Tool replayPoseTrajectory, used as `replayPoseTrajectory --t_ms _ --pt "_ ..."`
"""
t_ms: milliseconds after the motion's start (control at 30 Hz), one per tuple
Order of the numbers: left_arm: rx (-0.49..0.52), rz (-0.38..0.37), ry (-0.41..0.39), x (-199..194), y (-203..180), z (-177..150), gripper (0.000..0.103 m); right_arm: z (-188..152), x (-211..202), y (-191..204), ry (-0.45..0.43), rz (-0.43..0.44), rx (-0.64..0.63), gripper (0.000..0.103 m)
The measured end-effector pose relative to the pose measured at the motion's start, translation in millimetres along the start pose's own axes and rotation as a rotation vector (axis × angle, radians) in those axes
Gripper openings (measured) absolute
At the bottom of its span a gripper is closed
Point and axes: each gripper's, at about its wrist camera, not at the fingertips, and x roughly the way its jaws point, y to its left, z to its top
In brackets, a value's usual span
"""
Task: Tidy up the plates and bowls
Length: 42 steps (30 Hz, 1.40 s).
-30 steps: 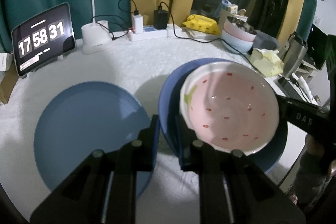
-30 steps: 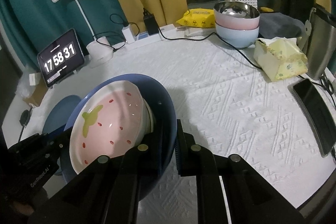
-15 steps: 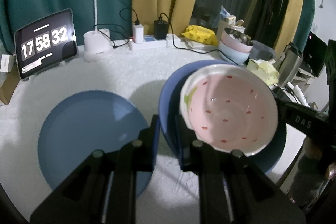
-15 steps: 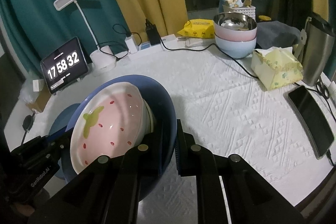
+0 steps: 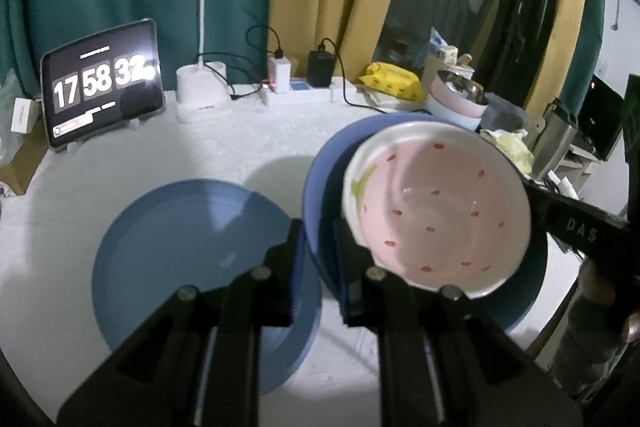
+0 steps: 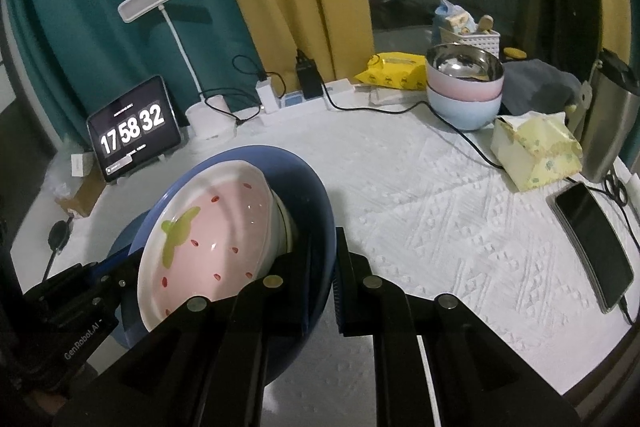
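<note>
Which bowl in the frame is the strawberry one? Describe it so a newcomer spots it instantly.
Start at the round white-clothed table, then find the blue plate held up off it, its rim pinched by the left claw and the right claw. The strawberry bowl sits on that plate: pink inside, red seed dots, a green leaf, white rim. The stacked bowls by the curtain are plain.

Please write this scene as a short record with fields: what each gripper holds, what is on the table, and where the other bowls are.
left gripper: shut on rim of blue plate
right gripper: shut on opposite rim of same plate
carried load: pink strawberry bowl inside the plate, tilted
lying on table: second blue plate
table cover: white cloth
other bowls: stacked bowls at far edge
</note>
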Motion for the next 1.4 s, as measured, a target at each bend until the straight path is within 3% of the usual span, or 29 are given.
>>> replayPoseTrajectory --t_ms 700,1400 --pt "-0.061 0.039 -0.029 -11 64 7 0.012 13 19 61 0.005 0.036 -0.062 0.012" --pt "-0.155 0.097 -0.005 -10 136 -2 0.012 16 66 124 0.080 0.090 -0.132 0.012"
